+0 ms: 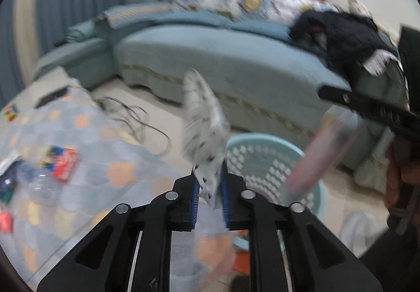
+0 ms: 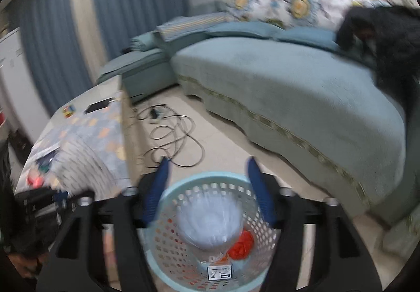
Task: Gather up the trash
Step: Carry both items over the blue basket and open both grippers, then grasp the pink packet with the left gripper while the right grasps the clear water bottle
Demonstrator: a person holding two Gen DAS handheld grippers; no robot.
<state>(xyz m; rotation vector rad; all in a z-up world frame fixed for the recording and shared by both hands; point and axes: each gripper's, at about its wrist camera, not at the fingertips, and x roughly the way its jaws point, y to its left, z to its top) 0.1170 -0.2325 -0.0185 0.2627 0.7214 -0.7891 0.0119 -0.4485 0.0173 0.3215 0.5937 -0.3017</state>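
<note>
1. Left wrist view: the left gripper (image 1: 210, 193) pinches a crumpled white wrapper (image 1: 203, 132), held above the floor near the table's edge (image 1: 86, 134). Just beyond stands the light-blue basket (image 1: 265, 158).
2. Right wrist view: the right gripper (image 2: 207, 187) hangs spread wide and empty over the basket (image 2: 162, 263), where a clear plastic bag (image 2: 208, 221) and red trash (image 2: 241, 244) lie.

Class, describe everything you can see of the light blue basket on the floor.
The basket is round, pale turquoise plastic with perforated lattice walls and a solid rim. It stands upright on the tiled floor beside the table and near the sofa. Inside lie a blurred clear bottle, something orange-red and a white label. The right gripper hangs open above it; the left gripper holds a crumpled wrapper nearby.
</note>
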